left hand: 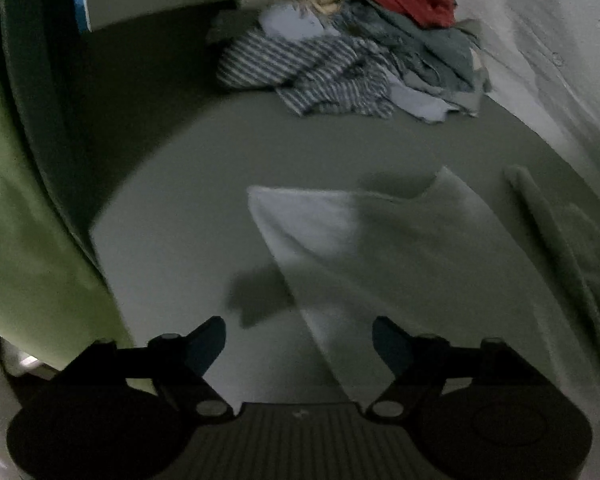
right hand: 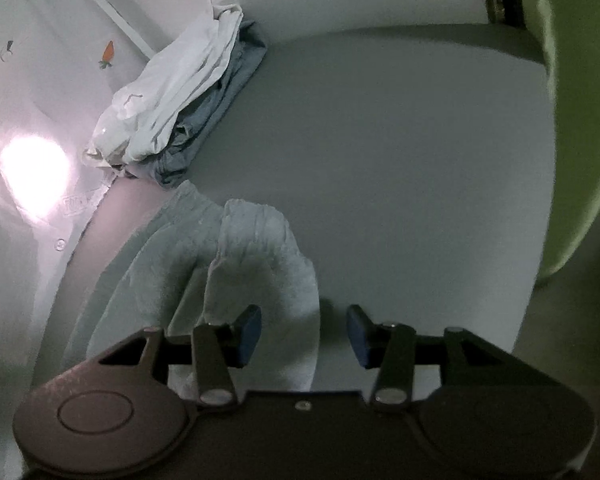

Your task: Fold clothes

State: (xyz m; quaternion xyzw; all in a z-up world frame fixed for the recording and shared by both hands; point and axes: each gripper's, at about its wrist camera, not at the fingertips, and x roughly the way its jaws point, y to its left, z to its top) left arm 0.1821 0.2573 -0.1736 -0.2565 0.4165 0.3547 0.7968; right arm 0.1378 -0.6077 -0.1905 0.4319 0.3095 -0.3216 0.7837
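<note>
Jaws, left: the left gripper had its jaws wide apart and held nothing; a corner of the pale towel lay under the gap, at about 1 o'clock from it.
Jaws, right: the right gripper had its jaws partly apart, not pressing on anything; the bunched towel edge sat at 11 o'clock, just beside the left pad.
Towel: it lay on the grey worktop, flat on one side and lumpy on the other.
Waiting clothes: a messy pile with a striped top and a red one sat far off at 12 o'clock in the left view.
Done clothes: a white and blue stack sat at 10 o'clock in the right view.
Could go wrong: the right jaws could grab too many layers of the lump, so the fold would come out crooked.
Could go wrong too: the left jaws could close beside the thin corner and miss it.
</note>
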